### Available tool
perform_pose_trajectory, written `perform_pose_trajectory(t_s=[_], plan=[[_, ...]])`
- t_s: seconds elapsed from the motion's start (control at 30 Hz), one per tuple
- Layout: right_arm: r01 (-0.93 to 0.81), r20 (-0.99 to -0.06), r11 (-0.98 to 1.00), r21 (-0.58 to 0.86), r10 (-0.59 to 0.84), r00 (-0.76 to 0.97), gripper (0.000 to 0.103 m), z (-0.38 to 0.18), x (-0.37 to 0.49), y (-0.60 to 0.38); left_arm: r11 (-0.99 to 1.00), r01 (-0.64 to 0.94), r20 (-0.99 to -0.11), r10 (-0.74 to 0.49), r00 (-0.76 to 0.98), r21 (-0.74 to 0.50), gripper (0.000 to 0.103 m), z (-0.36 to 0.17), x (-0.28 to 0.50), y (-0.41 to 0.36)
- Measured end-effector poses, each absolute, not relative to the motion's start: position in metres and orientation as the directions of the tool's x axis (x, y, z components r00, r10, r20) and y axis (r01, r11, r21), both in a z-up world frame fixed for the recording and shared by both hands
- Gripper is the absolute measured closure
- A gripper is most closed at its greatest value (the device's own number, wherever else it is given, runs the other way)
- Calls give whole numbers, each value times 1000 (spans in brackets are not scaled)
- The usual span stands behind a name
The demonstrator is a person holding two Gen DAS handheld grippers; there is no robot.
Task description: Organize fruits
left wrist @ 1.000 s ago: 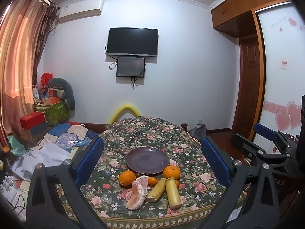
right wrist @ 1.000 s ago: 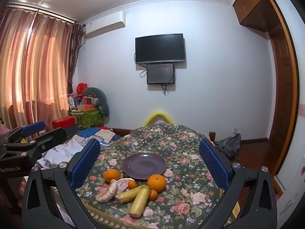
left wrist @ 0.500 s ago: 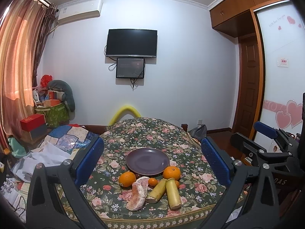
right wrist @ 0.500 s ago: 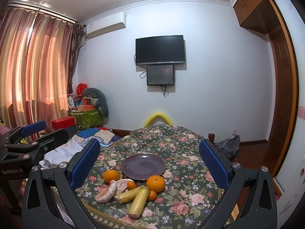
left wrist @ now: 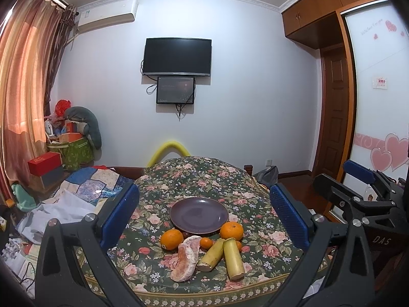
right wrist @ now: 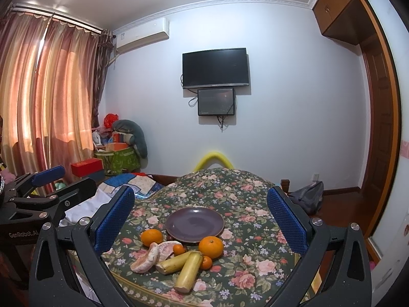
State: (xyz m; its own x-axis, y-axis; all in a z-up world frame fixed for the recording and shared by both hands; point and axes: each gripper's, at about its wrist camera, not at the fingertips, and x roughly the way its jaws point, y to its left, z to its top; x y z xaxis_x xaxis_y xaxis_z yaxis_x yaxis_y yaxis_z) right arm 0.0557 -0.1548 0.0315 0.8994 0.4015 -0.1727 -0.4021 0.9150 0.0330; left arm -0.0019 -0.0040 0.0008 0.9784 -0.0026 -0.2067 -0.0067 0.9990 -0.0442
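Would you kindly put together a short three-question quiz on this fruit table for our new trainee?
1. True or false: the purple plate already holds fruit.
2. How many large oranges flank the plate's near rim?
3. The peeled pomelo piece lies where? A) on the plate B) on the floral cloth, left of the two yellow-green stalks C) between the left gripper fingers

Key: 1 false, it is bare. 2 two. 3 B.

A home bedroom: wall-mounted television (left wrist: 177, 56) at centre, air conditioner (left wrist: 107, 18) upper left, curtains (right wrist: 46, 87) at left, wooden wardrobe (left wrist: 314, 7) upper right.
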Motion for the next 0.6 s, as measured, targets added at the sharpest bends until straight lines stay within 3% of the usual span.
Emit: perform_pose_trajectory(t_s=[0.6], plan=[[-401, -171, 914, 57, 404, 898, 0, 27, 57, -159, 999, -10, -210, -1, 978, -48, 0, -3, 0, -2]])
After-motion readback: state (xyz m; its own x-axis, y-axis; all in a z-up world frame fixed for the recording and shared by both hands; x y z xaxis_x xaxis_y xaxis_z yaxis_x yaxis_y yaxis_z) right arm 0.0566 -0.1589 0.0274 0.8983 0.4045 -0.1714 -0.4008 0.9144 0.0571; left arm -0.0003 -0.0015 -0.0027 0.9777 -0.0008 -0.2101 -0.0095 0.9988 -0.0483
